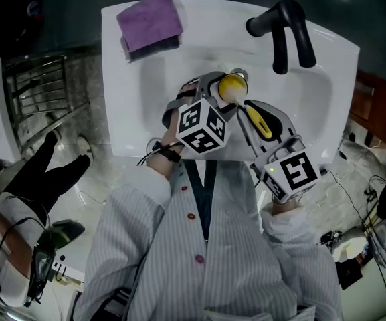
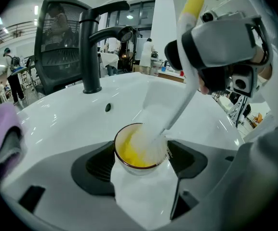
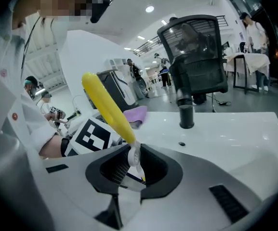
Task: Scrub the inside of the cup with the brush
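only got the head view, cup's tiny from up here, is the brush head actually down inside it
Observer: Yes. The left gripper view shows the bristles of the brush down in the cup, against its yellow inside.
Operator: hold on it ok
Observer: The left gripper has its jaws shut on the cup's sides.
Operator: and the other one
Observer: The right gripper is shut on the white end of the brush's handle.
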`<state>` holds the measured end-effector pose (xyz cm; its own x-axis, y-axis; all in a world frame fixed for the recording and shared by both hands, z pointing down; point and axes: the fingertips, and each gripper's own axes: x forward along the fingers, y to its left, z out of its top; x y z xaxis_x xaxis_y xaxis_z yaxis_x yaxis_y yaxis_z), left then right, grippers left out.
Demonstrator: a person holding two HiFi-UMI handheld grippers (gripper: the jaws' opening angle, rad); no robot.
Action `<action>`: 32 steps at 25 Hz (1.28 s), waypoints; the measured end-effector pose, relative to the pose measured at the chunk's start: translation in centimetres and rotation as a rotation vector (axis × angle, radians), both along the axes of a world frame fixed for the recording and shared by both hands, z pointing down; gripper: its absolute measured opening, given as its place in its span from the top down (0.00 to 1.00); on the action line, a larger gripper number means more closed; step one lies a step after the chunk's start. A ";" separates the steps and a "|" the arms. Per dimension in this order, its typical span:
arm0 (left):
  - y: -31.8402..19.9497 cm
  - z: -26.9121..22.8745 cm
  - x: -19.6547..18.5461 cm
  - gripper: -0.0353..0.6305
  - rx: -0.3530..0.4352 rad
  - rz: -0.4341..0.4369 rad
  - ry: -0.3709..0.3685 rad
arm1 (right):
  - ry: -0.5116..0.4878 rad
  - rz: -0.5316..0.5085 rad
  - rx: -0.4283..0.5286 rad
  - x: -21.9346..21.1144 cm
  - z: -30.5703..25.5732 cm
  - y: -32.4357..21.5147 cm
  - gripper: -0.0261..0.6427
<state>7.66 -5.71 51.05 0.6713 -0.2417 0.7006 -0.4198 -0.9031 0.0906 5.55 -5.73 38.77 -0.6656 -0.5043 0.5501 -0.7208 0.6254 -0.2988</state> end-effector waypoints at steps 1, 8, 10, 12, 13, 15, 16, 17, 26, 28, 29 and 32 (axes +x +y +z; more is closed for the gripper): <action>0.0 0.0 0.0 0.42 0.002 0.003 0.002 | 0.013 -0.023 0.000 -0.7 0.0 0.0 0.85; 0.1 -0.1 -0.1 0.42 0.009 0.009 0.014 | 0.050 -0.087 -0.013 -3.4 0.3 -3.3 0.85; 0.1 -0.2 0.0 0.42 0.011 0.009 0.017 | 0.052 -0.102 -0.006 -3.7 0.5 -4.3 0.85; 0.1 -0.2 0.0 0.42 0.011 0.011 0.018 | 0.062 -0.110 0.004 -3.8 0.8 -5.4 0.86; 0.1 -0.2 0.0 0.42 0.011 0.011 0.018 | 0.069 -0.110 0.008 -3.7 1.0 -6.0 0.86; 0.1 -0.2 0.0 0.42 0.011 0.011 0.019 | 0.080 -0.107 0.013 -3.2 1.5 -7.0 0.87; 0.1 -0.2 0.0 0.42 0.011 0.011 0.019 | 0.080 -0.105 0.013 -3.0 1.6 -7.4 0.87; 0.1 -0.1 0.0 0.42 0.012 0.011 0.020 | 0.076 -0.105 0.013 -2.8 1.8 -7.7 0.88; 0.1 0.0 0.0 0.42 0.016 0.013 0.023 | 0.069 -0.087 0.015 -0.2 1.6 -6.7 0.88; 0.1 0.0 0.0 0.42 0.013 0.014 0.023 | 0.073 -0.080 0.013 0.4 1.6 -6.4 0.88; 0.1 0.1 -0.1 0.42 0.013 0.013 0.023 | 0.075 -0.076 0.012 0.7 1.6 -6.1 0.88; 0.1 0.2 -0.2 0.42 0.012 0.010 0.022 | 0.083 -0.059 0.008 1.5 1.6 -5.2 0.88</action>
